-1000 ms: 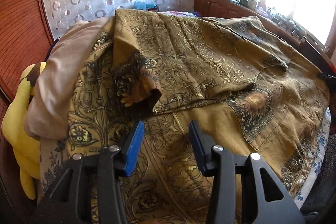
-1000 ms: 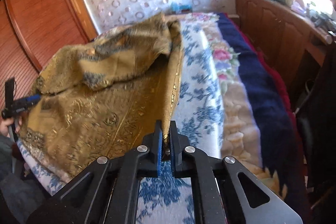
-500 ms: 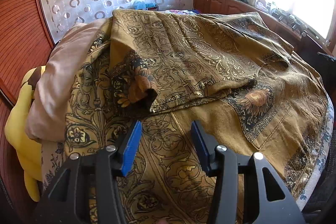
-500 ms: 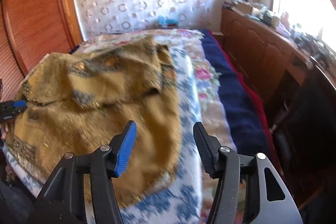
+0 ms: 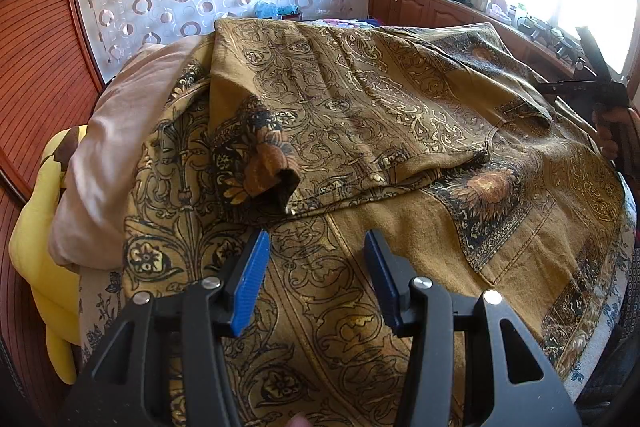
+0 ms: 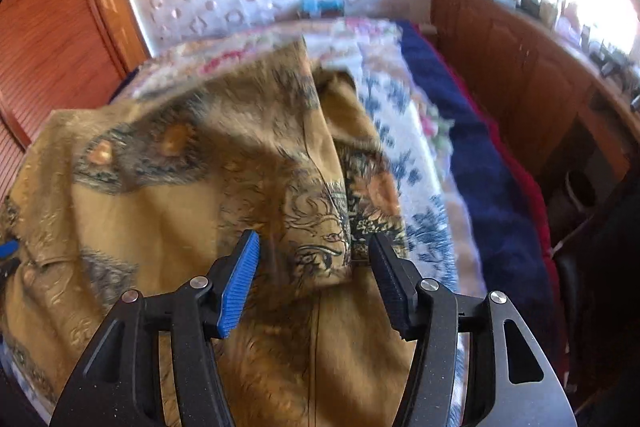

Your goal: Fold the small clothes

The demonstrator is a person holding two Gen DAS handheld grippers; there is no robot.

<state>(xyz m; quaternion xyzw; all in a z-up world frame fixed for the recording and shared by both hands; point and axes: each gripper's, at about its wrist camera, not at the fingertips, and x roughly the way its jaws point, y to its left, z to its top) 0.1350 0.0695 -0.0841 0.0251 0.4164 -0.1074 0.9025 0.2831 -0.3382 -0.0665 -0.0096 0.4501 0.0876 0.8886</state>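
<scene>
On bed (image 5: 624,227): garment: mustard patterned shirt (image 5: 360,131) mid-frame, spread flat
done: one flap folded over
left: remaining folds, my judgement
left tongs (image 5: 316,251): apart, empty
right tongs (image 6: 314,255): apart, empty, over shirt corner

Motion blur smears the gold garment (image 6: 168,163) and the bed (image 6: 432,227) in the right wrist view. The windowsill clutter (image 5: 532,23) is too small to identify.

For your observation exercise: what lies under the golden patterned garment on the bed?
Under the golden garment a blue-and-white floral bedcover shows at its edge, and a beige pillow on the other side. What lies beneath its middle is covered.
</scene>
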